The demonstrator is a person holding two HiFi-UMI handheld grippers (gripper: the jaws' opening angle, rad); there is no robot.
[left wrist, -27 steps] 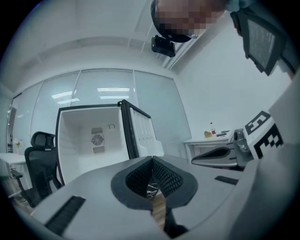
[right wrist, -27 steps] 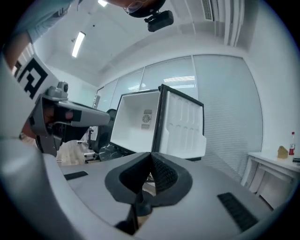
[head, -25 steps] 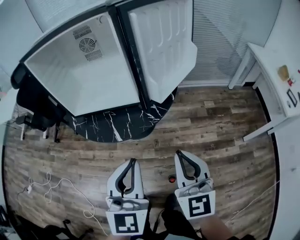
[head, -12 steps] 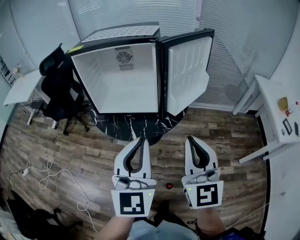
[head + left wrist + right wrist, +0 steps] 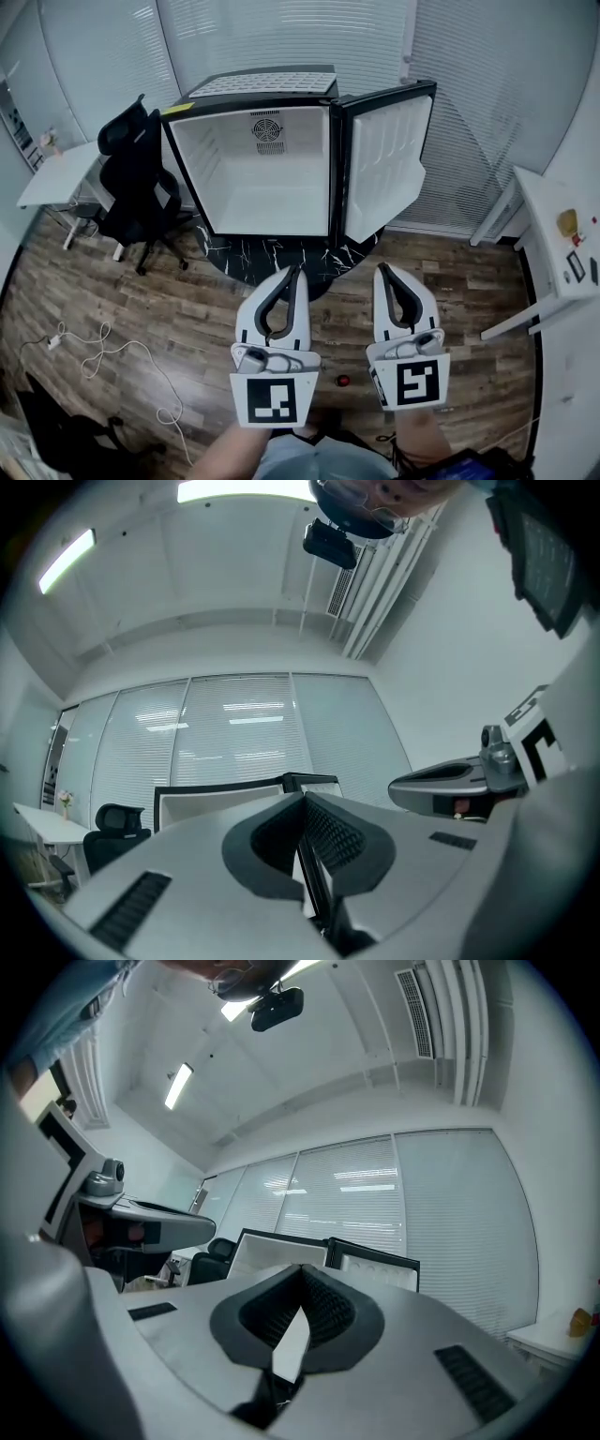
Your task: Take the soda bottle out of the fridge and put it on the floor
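Left gripper point(image 5: 298, 271): shut, empty.
Right gripper point(image 5: 382, 270): shut, empty.
Fridge point(image 5: 217, 159): open and bare, ahead of both.
Soda bottle: not in fridge; red dot point(image 5: 343, 380) on floor point(image 5: 187, 309) under the grippers may be its cap.
Handling: likely round and slippery; grab the middle.

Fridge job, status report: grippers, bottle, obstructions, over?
Left gripper shut, empty; right gripper shut, empty. Fridge open, no bottle visible inside. Small red thing on floor, too small to identify. Nothing in the way.
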